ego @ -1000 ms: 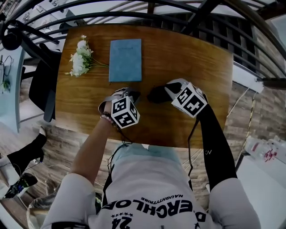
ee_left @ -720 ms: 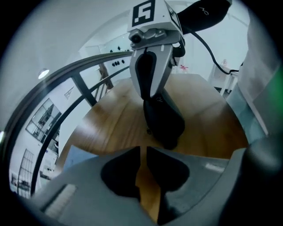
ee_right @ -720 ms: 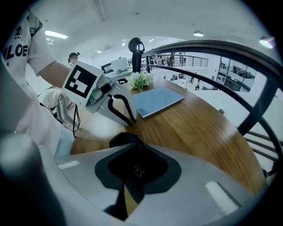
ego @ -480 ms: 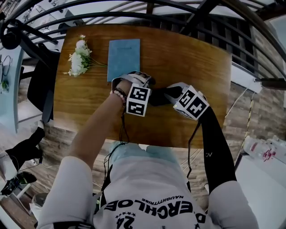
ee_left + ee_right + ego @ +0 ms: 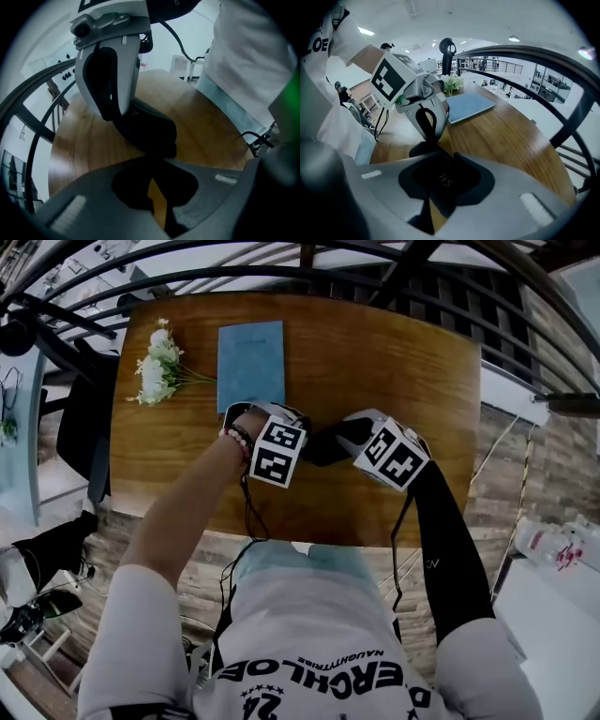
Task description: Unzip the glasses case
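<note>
A black glasses case [image 5: 321, 442] lies near the middle of the wooden table [image 5: 403, 362], between my two grippers. My right gripper [image 5: 343, 434] comes in from the right and is shut on the case's right end; in the right gripper view the case [image 5: 440, 174] fills the space between its pads. My left gripper [image 5: 306, 435] comes in from the left. In the left gripper view its pads are closed to a thin slit and their tips pinch the near end of the case [image 5: 151, 130]. The zipper pull is hidden there. The right gripper [image 5: 112, 93] stands beyond the case.
A blue notebook [image 5: 250, 367] lies behind the grippers, with a bunch of white flowers [image 5: 155, 371] to its left. A dark metal railing [image 5: 525, 324] curves round the table's far and right sides. A black chair [image 5: 80, 418] stands at the left edge.
My left gripper has swung up from the table's front to the case's left end and closed there. The right gripper has held the case almost still.
</note>
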`<action>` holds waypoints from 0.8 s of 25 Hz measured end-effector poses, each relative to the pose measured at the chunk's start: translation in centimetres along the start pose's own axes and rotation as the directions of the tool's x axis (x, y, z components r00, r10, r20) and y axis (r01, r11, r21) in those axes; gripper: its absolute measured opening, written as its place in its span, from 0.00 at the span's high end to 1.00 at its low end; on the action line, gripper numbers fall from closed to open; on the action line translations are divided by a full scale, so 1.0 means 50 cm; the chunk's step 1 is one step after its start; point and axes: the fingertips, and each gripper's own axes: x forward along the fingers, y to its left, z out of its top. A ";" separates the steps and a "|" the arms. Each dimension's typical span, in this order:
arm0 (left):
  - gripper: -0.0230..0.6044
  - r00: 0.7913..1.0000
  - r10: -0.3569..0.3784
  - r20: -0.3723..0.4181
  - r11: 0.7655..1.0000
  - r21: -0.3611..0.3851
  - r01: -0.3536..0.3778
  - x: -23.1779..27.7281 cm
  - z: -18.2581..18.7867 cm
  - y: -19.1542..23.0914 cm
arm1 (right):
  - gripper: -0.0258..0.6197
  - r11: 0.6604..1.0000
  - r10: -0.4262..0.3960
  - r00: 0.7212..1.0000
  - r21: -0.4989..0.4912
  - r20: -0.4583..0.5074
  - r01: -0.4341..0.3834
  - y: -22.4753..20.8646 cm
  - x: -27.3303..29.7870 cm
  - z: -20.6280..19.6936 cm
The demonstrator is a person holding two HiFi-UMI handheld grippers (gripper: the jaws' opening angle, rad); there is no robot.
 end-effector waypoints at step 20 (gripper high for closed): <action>0.95 0.873 0.472 0.120 0.574 -0.794 -0.201 -0.062 0.071 -0.066 | 0.93 0.995 -0.096 0.993 0.044 0.063 0.093 0.015 -0.002 0.001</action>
